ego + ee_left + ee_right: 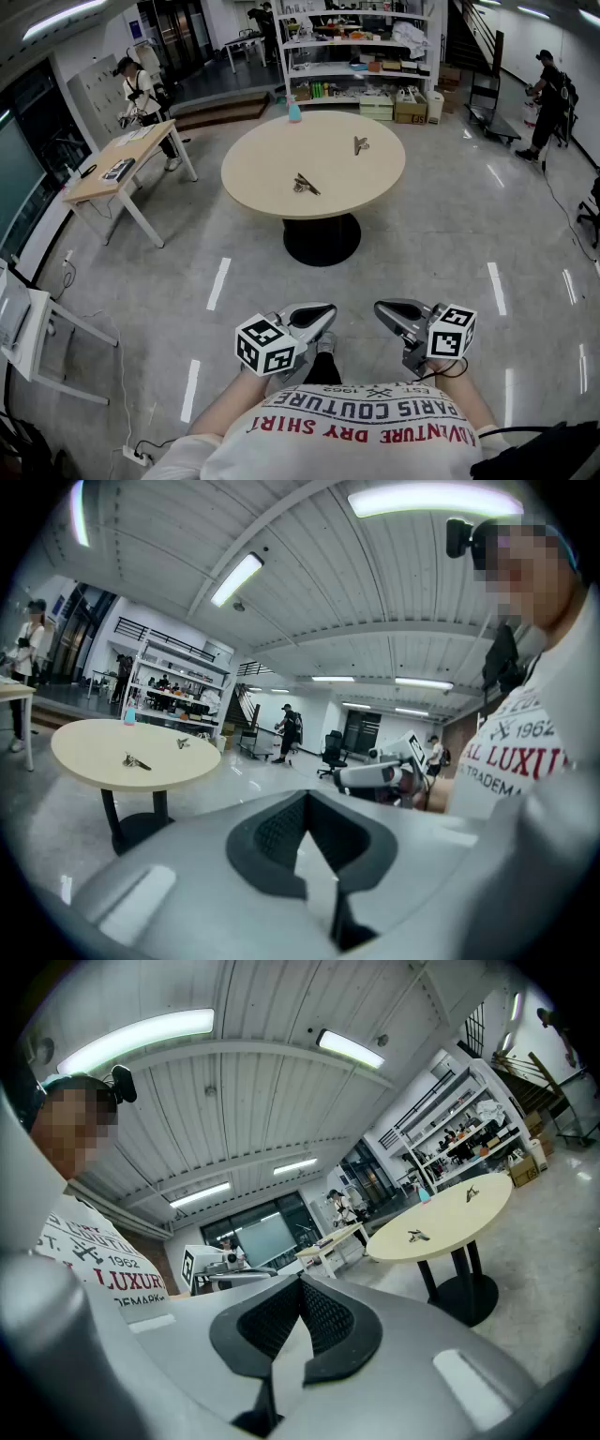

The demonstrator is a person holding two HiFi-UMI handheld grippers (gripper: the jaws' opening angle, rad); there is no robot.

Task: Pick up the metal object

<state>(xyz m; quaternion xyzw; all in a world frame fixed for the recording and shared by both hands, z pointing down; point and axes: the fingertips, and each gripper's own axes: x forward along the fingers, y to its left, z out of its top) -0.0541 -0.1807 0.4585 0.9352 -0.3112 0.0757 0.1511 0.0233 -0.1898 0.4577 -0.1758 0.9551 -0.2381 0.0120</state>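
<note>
Two small metal objects lie on the round beige table [272, 159]: one near its front [306, 185], one further back on the right [360, 144]. In the left gripper view they show as the nearer one [136, 760] and the farther one [183, 743]; in the right gripper view as the nearer one [417, 1235] and the farther one [472, 1195]. My left gripper [325, 310] and right gripper [381, 310] are held close to my body, far short of the table. Both are shut with nothing between the jaws, and their tips point toward each other. The left gripper [305, 799] and right gripper [300, 1283] each show meeting pads.
A blue bottle [293, 112] stands at the table's far edge. A wooden desk [122, 164] stands to the left with a person [141, 89] behind it. Shelving [361, 56] fills the back, and another person [547, 94] stands far right. Grey floor lies between me and the table.
</note>
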